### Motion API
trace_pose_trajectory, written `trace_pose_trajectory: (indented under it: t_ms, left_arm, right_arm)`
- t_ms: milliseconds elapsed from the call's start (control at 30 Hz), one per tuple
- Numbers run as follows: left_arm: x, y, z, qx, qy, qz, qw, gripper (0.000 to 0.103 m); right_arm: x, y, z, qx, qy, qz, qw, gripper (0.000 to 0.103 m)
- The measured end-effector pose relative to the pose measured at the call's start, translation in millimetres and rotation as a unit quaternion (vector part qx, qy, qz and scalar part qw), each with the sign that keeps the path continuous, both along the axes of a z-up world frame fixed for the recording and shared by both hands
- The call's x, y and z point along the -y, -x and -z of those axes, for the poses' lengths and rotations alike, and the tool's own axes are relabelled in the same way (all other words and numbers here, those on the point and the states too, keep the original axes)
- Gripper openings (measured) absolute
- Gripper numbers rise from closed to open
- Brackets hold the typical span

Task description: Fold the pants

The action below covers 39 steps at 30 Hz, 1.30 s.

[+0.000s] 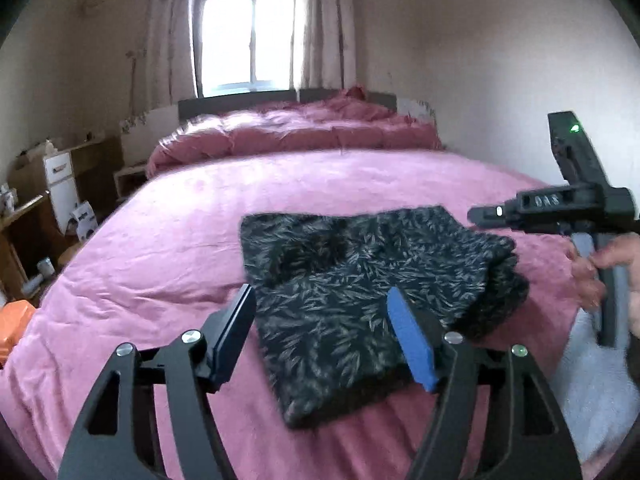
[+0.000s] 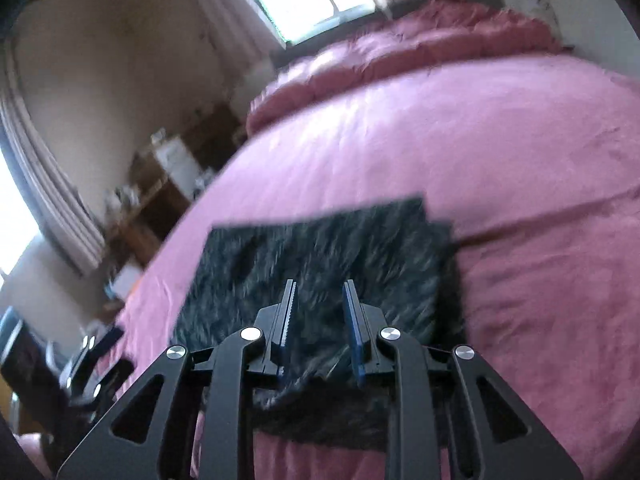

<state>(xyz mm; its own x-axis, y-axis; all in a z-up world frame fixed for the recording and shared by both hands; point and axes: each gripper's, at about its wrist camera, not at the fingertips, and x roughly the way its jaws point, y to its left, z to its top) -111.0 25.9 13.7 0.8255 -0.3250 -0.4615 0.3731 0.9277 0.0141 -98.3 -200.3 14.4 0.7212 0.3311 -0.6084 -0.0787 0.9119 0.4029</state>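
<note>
Dark leaf-patterned pants (image 1: 360, 256) lie folded into a flat rectangle on the pink bed cover (image 1: 180, 220). My left gripper (image 1: 320, 294) hovers open over their near edge, blue pads wide apart and holding nothing. My right gripper (image 1: 476, 216) comes in from the right, held by a hand (image 1: 600, 272), with its tip above the pants' right edge. In the right wrist view my right gripper (image 2: 322, 286) stands over the pants (image 2: 320, 248) with a narrow gap between its pads and no cloth pinched. The left gripper (image 2: 88, 360) shows blurred at lower left.
A bunched pink duvet (image 1: 288, 132) lies at the head of the bed under a bright window (image 1: 248, 28). Wooden shelves with boxes (image 1: 48, 184) stand along the left side. An orange object (image 1: 14, 320) sits at the left bed edge, and white fluffy cloth (image 1: 592, 380) at the right.
</note>
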Motion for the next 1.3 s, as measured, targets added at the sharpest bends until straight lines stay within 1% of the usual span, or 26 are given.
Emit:
trace_pose_trajectory:
  t_ms: [33, 67, 100, 133, 167, 200, 233, 300, 333, 400, 467, 500, 567, 600, 667, 733, 833, 900, 933, 1033, 1067, 1100, 1133, 1167, 1200, 1300]
  left_arm:
    - [4.4, -13.4, 8.1, -0.025, -0.003, 0.000, 0.9997, 0.068]
    - [7.4, -19.6, 14.0, -0.041, -0.004, -0.003, 0.9992, 0.068]
    - [8.7, -30.1, 23.9, -0.071, -0.007, -0.008, 0.9974, 0.068]
    - [7.0, -36.9, 33.2, -0.096, -0.001, -0.010, 0.9953, 0.068]
    - [4.2, -38.0, 38.4, -0.106, 0.009, -0.008, 0.9943, 0.068]
    - [0.3, -36.6, 43.4, -0.111, 0.015, -0.005, 0.9937, 0.069]
    - [-0.9, -32.7, 47.3, -0.109, 0.007, -0.002, 0.9940, 0.069]
    - [0.2, -25.1, 53.2, -0.103, -0.012, 0.003, 0.9946, 0.069]
    - [0.5, -22.1, 55.0, -0.098, -0.014, 0.001, 0.9951, 0.069]
    - [1.1, -23.3, 53.8, -0.097, -0.014, -0.005, 0.9952, 0.069]
    - [-0.6, -25.0, 47.7, -0.103, -0.008, -0.009, 0.9946, 0.069]
    - [-1.2, -25.1, 43.9, -0.104, -0.005, -0.009, 0.9945, 0.068]
    - [-1.0, -26.8, 30.6, -0.098, -0.004, -0.012, 0.9951, 0.068]
    - [-1.3, -28.5, 21.0, -0.087, -0.004, -0.018, 0.9960, 0.070]
    - [-2.0, -34.6, 3.7, -0.075, 0.010, -0.019, 0.9969, 0.078]
    - [3.0, -51.5, -11.2, -0.077, 0.018, -0.017, 0.9967, 0.081]
    - [17.2, -80.0, -15.0, -0.106, 0.003, -0.017, 0.9942, 0.082]
    - [29.8, -102.5, -8.3, -0.129, -0.019, -0.015, 0.9913, 0.082]
    - [32.8, -108.2, -6.0, -0.133, -0.025, -0.016, 0.9907, 0.082]
    - [36.8, -135.6, 12.0, -0.154, -0.049, -0.043, 0.9859, 0.083]
    - [34.9, -145.9, 22.4, -0.167, -0.052, -0.052, 0.9831, 0.084]
    - [32.2, -151.4, 29.0, -0.181, -0.042, -0.052, 0.9813, 0.086]
    - [23.3, -159.7, 39.5, -0.201, -0.006, -0.050, 0.9782, 0.086]
    - [18.3, -161.5, 41.8, -0.203, 0.014, -0.050, 0.9777, 0.087]
    - [15.2, -163.0, 43.2, -0.201, 0.026, -0.048, 0.9780, 0.088]
    - [18.1, -159.1, 42.5, -0.191, 0.014, -0.050, 0.9803, 0.088]
  right_arm:
    - [-5.0, -0.1, 8.6, -0.019, 0.010, 0.000, 1.000, 0.023]
    - [-7.7, -0.2, 14.9, -0.035, 0.019, 0.004, 0.999, 0.023]
    - [-6.6, 1.8, 21.4, -0.053, 0.030, 0.018, 0.998, 0.023]
    - [-6.8, 3.0, 27.4, -0.069, 0.037, 0.033, 0.996, 0.020]
    - [-3.0, 5.4, 35.4, -0.083, 0.030, 0.045, 0.995, 0.016]
    - [5.6, 10.2, 43.7, -0.097, -0.004, 0.055, 0.994, 0.012]
    - [15.1, 14.5, 48.0, -0.105, -0.037, 0.072, 0.991, 0.001]
    - [25.7, 17.1, 54.0, -0.117, -0.072, 0.092, 0.986, 0.000]
    - [27.7, 16.1, 58.1, -0.121, -0.084, 0.096, 0.984, 0.000]
    - [27.5, 15.1, 60.6, -0.120, -0.088, 0.101, 0.984, 0.000]
    - [23.2, 17.2, 55.6, -0.107, -0.067, 0.098, 0.987, 0.000]
    - [16.0, 20.2, 45.9, -0.087, -0.037, 0.091, 0.991, 0.000]
    - [9.6, 30.5, 28.7, -0.053, 0.004, 0.081, 0.995, 0.000]
    - [6.0, 31.8, 14.5, -0.026, 0.028, 0.078, 0.996, 0.000]
    - [5.0, 24.3, 1.9, -0.006, 0.033, 0.066, 0.997, 0.000]
    - [4.2, 5.3, -4.5, -0.011, 0.043, 0.058, 0.997, 0.000]
    - [-2.2, -28.8, -11.9, -0.013, 0.099, 0.043, 0.994, 0.000]
    - [-8.3, -49.2, -8.2, -0.023, 0.128, 0.018, 0.991, 0.000]
    - [-11.2, -55.8, -8.2, -0.029, 0.137, 0.018, 0.990, 0.000]
    - [-5.9, -80.6, 3.3, -0.056, 0.150, 0.015, 0.987, 0.000]
    - [0.4, -90.0, 10.2, -0.074, 0.152, 0.022, 0.985, 0.000]
    - [6.2, -95.7, 15.6, -0.086, 0.137, 0.023, 0.987, 0.000]
    - [13.9, -100.6, 22.5, -0.095, 0.111, 0.028, 0.989, 0.000]
    - [21.0, -103.5, 28.4, -0.096, 0.088, 0.033, 0.991, 0.000]
    - [24.9, -104.9, 31.2, -0.096, 0.074, 0.035, 0.992, 0.000]
    - [36.4, -102.6, 33.6, -0.096, 0.030, 0.042, 0.994, 0.000]
